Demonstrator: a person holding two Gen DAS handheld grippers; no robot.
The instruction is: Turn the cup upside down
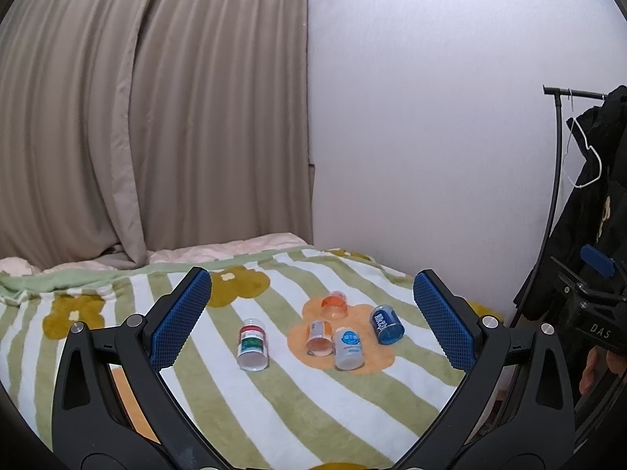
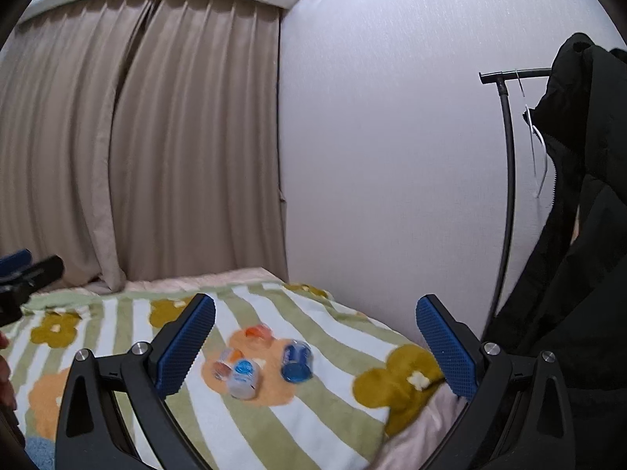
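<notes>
Several small plastic cups lie on a striped flower blanket (image 1: 274,403). In the left wrist view a red-and-green labelled cup (image 1: 253,345) lies on its side, apart from the others. An orange cup (image 1: 335,304), a peach cup (image 1: 319,338), a pale blue cup (image 1: 348,348) and a dark blue cup (image 1: 386,324) cluster on an orange flower patch. My left gripper (image 1: 311,319) is open, held above and short of the cups. My right gripper (image 2: 315,346) is open too, with the dark blue cup (image 2: 297,362), pale blue cup (image 2: 243,378), peach cup (image 2: 223,368) and orange cup (image 2: 258,335) beyond its fingers.
A beige curtain (image 1: 149,117) hangs behind the bed and a white wall (image 1: 431,117) runs along its right side. A black clothes rack (image 2: 507,196) with a dark coat (image 2: 580,235) stands at the right. The blanket's right edge (image 2: 411,423) drops off near the rack.
</notes>
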